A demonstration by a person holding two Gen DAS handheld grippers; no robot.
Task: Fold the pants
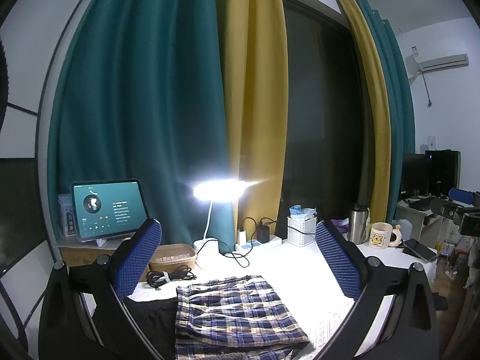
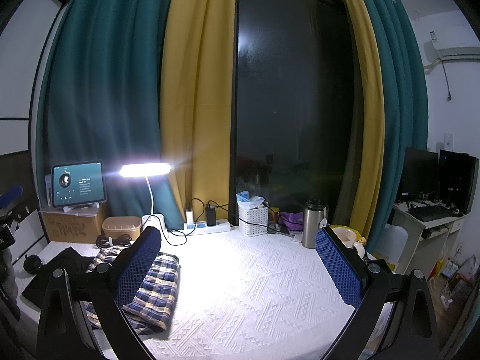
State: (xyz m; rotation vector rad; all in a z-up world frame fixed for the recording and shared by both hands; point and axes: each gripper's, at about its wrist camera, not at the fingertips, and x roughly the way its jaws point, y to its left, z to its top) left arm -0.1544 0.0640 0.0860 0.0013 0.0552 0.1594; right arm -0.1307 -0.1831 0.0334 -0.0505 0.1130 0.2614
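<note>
The left gripper (image 1: 238, 262) is being held wide open above the surface (image 2: 255, 285), and nothing is being held between its blue pads (image 1: 136, 259). The plaid pants (image 1: 237, 315) are lying folded on the white cloth right below it, and they are not being touched. A black garment (image 1: 150, 307) is lying just beside the pants, on their left.

The right gripper (image 2: 238, 265) is also being held wide open, with nothing in it. In its view the pants (image 2: 153, 294) are seen partly behind its left finger (image 2: 136, 265); it cannot be told whether they are being touched there.

A white basket (image 2: 253, 221) is standing at the back of the surface, with blue and clear plastic bags stuffed inside. A brown box (image 2: 121, 227) with a lid is sitting near the lit lamp (image 2: 145, 169); what is inside is hidden. A steel flask (image 2: 312, 223) and a mug (image 1: 381, 235) are standing to the right.
</note>
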